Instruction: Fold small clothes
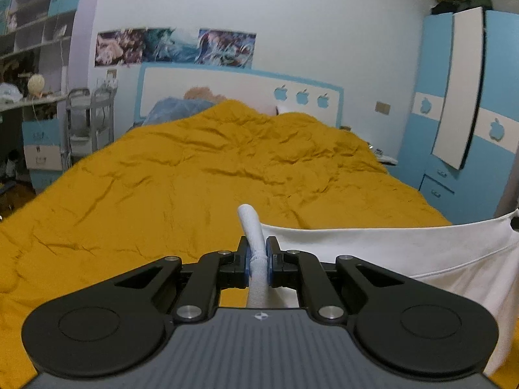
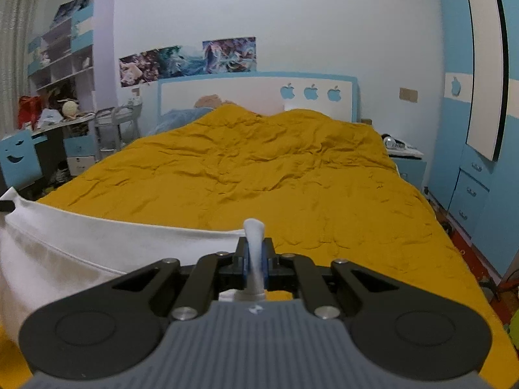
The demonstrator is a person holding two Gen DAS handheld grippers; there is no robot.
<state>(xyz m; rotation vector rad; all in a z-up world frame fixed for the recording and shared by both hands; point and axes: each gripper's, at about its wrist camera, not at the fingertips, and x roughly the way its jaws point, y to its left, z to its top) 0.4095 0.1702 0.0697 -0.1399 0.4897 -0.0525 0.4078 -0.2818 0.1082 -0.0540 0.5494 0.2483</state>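
bedroom scene seen from two cameras riding on handheld tongs, both looking across a wide bed covered with a rumpled mustard-yellow quilt (image 1: pixel 201 168).

left tongs (image 1: pixel 258 253) are clamped tight on a bunched corner of a white garment (image 1: pixel 405 253); a rolled tuft of the fabric pokes up between the black fingers. from that pinch the cloth stretches away to the right edge of the view as a taut, lifted sheet with a stitched hem, hanging above the near end of the bed.

right tongs (image 2: pixel 255 256) are likewise closed on another bunched corner of the same white garment (image 2: pixel 81 243), a small tuft standing up between the fingers. here the cloth runs off to the left edge of the view, held up off the quilt.

behind the bed stands a white headboard (image 1: pixel 227 87) with a blue border and three blue apple shapes. colourful posters (image 2: pixel 188 60) hang on the pale wall above it. a blue and white wardrobe (image 1: pixel 460 103) stands at the right, and cluttered shelves (image 2: pixel 61 58) at the left.
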